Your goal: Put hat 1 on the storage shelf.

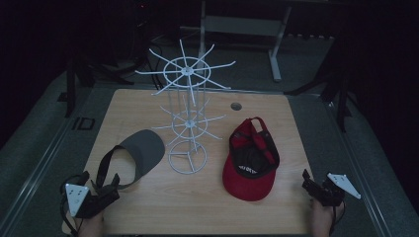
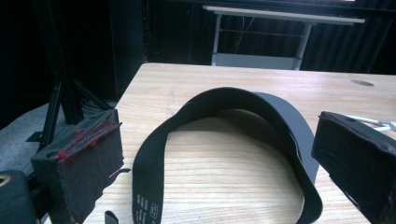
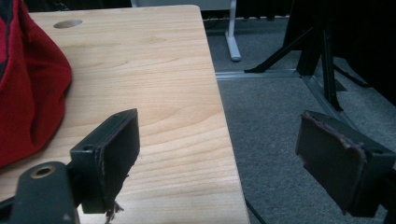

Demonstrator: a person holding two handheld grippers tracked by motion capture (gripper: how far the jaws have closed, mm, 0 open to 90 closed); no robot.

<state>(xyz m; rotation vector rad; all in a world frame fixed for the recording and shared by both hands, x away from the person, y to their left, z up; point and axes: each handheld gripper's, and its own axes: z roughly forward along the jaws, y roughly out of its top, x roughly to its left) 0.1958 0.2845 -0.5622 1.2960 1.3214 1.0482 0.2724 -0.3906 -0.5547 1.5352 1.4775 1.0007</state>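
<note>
White wire rack [image 1: 187, 118] is blocking table centre; grey visor [image 1: 134, 155] sitting near-left, red cap [image 1: 251, 160] near-right. Near edge and far corners are staying passable.

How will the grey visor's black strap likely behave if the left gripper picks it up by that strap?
The strap is a thin band standing in an open loop, so it will probably flatten and fold between the open jaws of the left gripper. The grey visor looks light; its wide brim would likely hang and swing below the grip.
</note>
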